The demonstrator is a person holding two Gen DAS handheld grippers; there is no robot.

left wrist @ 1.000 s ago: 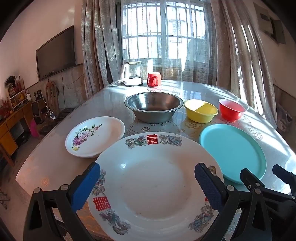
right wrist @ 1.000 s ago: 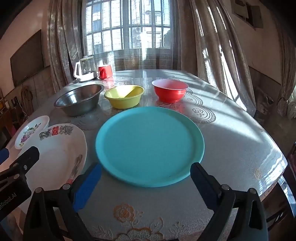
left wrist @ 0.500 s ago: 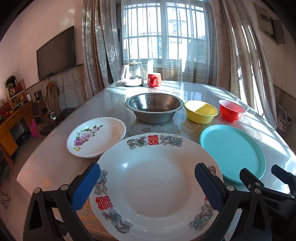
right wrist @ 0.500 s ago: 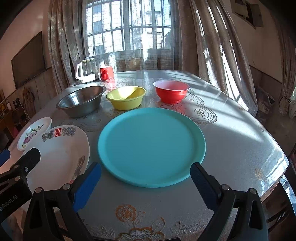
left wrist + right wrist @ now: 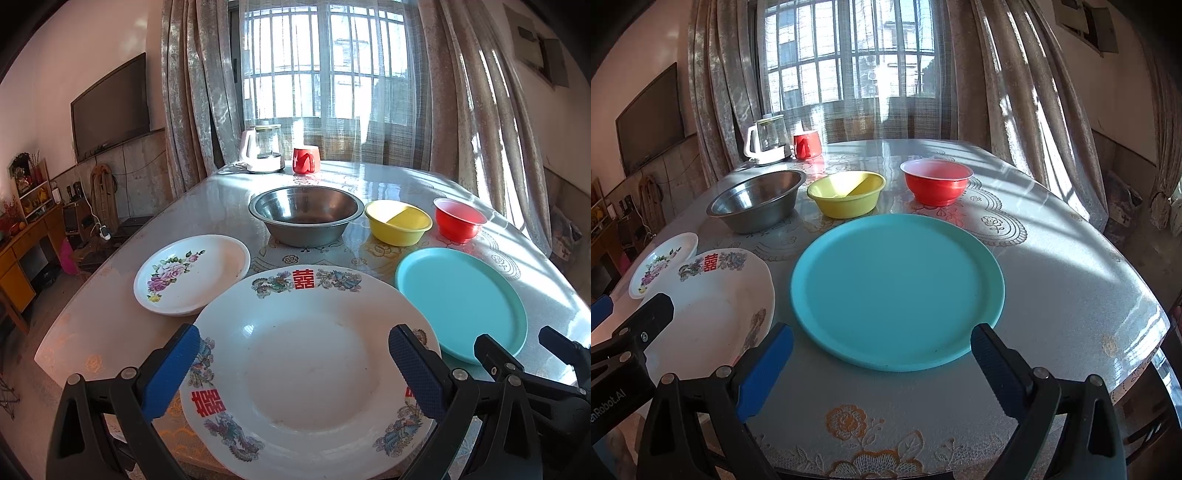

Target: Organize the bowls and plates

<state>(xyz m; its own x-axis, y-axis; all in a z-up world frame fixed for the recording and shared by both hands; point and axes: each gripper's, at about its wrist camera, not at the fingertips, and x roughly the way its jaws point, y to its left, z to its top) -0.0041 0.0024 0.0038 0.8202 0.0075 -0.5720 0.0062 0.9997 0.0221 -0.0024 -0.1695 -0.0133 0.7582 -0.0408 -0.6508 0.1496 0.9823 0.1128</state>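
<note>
Both grippers are hovering wide open and holding nothing, the left gripper (image 5: 293,350) over the large white plate (image 5: 310,365), the right gripper (image 5: 882,349) facing the teal plate (image 5: 897,291).

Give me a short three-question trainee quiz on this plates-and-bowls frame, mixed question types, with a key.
1. True or false: the left gripper is shut on the big white plate.
2. Which bowl stands between the steel bowl and the red bowl? A) a green one B) the yellow bowl C) a glass one
3. Fill in: the right gripper hangs open in front of the ____ plate.

Key
1. False: its fingers stand apart over the plate, holding nothing.
2. B
3. teal
</note>
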